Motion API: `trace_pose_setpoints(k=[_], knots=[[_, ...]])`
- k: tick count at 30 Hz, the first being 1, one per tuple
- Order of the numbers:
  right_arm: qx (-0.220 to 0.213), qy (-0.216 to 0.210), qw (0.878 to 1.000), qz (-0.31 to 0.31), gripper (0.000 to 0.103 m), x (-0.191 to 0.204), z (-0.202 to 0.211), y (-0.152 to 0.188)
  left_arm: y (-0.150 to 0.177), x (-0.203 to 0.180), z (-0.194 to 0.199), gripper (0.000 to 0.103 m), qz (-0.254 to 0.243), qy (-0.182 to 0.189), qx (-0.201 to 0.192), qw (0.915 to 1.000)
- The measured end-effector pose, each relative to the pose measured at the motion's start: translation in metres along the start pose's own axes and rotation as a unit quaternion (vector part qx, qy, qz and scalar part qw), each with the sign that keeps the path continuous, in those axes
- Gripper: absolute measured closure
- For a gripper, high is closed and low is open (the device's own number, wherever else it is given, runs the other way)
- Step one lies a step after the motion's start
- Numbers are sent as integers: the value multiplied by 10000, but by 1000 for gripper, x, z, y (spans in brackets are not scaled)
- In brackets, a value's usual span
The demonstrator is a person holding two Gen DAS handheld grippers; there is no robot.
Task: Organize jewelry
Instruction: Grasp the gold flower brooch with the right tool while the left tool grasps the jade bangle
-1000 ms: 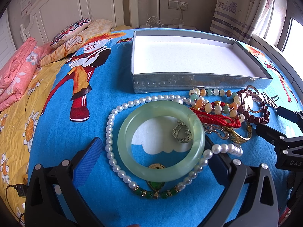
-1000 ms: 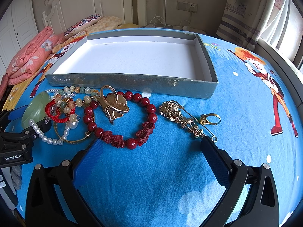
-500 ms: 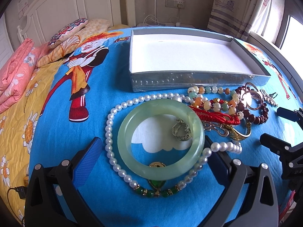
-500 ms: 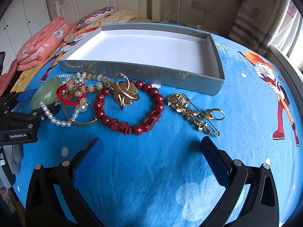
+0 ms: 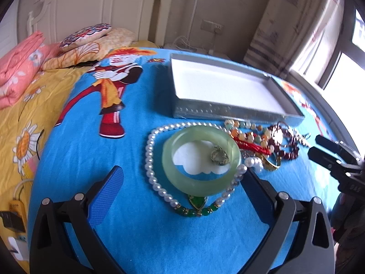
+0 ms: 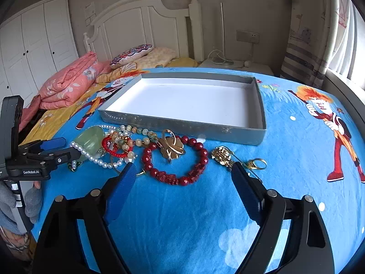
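**Both hand-held grippers close in on the jewelry pile**

On the bed (image 6: 296, 141), over its blue cartoon blanket, the largest thing is the empty grey tray (image 6: 260, 105), lying at the far side with its white floor bare. Just near of it runs the heap of jewelry: at the left the pale green bangle (image 5: 200, 180), ringed by the pearl necklace (image 5: 148, 155) with its green pendant; in the middle the red bead bracelet (image 6: 200, 157) with a gold flower clasp lying on it; at the right a gold brooch (image 6: 222, 156).

Compared with a second ago, the right hand-held gripper (image 6: 182, 182) has moved forward and down, so its spread blue pads now flank the red bead bracelet; its right finger overlaps the brooch. The left hand-held gripper (image 5: 182, 182), also wide open and holding nothing, has slid leftward, and the bangle now lies toward its right finger. Nothing has reached the tray, so sorting looks barely begun; a first pick seems close.

The only clear writing is "GenRobot.AI" on the left gripper's body, seen from the right wrist.
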State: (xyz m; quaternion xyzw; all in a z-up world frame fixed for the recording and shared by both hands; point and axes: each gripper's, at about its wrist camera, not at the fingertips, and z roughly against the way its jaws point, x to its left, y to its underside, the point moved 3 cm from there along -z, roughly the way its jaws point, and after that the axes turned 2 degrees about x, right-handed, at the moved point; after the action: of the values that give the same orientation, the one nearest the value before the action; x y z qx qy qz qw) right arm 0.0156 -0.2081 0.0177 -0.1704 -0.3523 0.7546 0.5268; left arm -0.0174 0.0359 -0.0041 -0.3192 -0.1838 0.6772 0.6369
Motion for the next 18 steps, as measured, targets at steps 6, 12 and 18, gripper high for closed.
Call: trace_pose_setpoints(k=[6, 12, 18], knots=[[144, 208, 9981, 566, 49, 21, -21, -17, 4, -15, 22, 6, -360, 466, -442, 9973], [358, 219, 9955, 848, 68, 26, -39, -23, 8, -29, 16, 7, -669, 528, -211, 9961], [442, 139, 9947, 919, 89, 27, -51, -17, 8, -31, 5, 13, -726, 303, -2, 9969]])
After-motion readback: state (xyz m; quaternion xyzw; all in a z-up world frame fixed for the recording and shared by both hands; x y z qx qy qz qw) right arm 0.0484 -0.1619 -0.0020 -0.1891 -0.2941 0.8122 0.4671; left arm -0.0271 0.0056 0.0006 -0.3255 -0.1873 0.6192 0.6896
